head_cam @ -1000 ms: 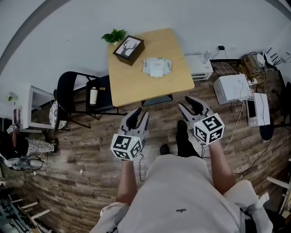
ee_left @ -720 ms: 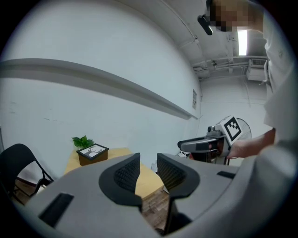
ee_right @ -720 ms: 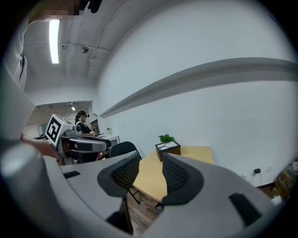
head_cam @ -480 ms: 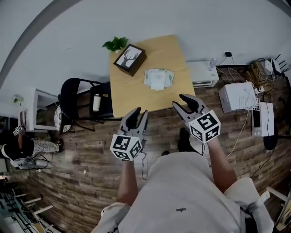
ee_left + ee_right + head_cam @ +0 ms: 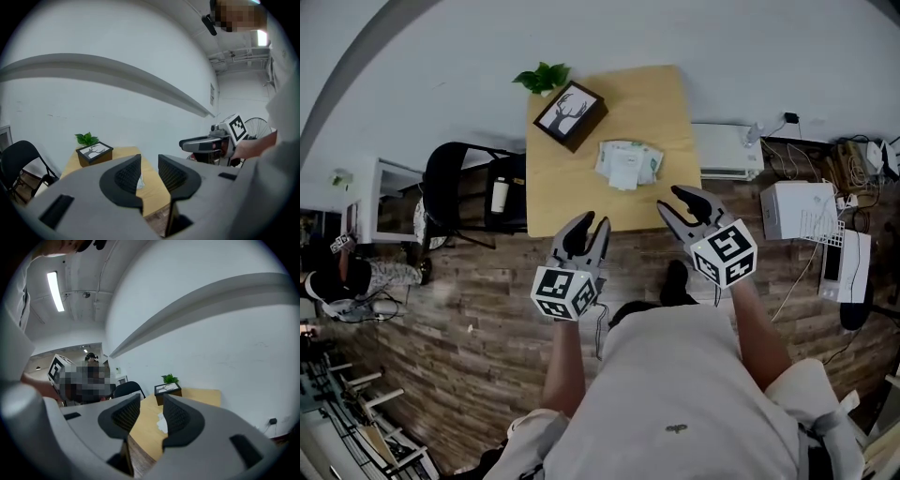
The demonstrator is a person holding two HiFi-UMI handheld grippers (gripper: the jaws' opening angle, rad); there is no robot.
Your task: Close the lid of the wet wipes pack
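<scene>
Your left gripper (image 5: 591, 225) and right gripper (image 5: 669, 200) gape empty; only the head view shows the whole wet wipes pack (image 5: 628, 162)

**Left gripper held short of the bench, jaws apart**

The left gripper (image 5: 149, 162) fills the near field, its two ribbed jaws a narrow gap apart with nothing clamped. Through the gap shows the wooden bench (image 5: 123, 151) and a white scrap of the wet wipes pack (image 5: 139, 183). At the bench's far left stand a dark picture box (image 5: 95, 153) and a green plant (image 5: 86, 138). A black chair (image 5: 21, 159) is left; the right gripper (image 5: 188, 145) hovers right.
</scene>
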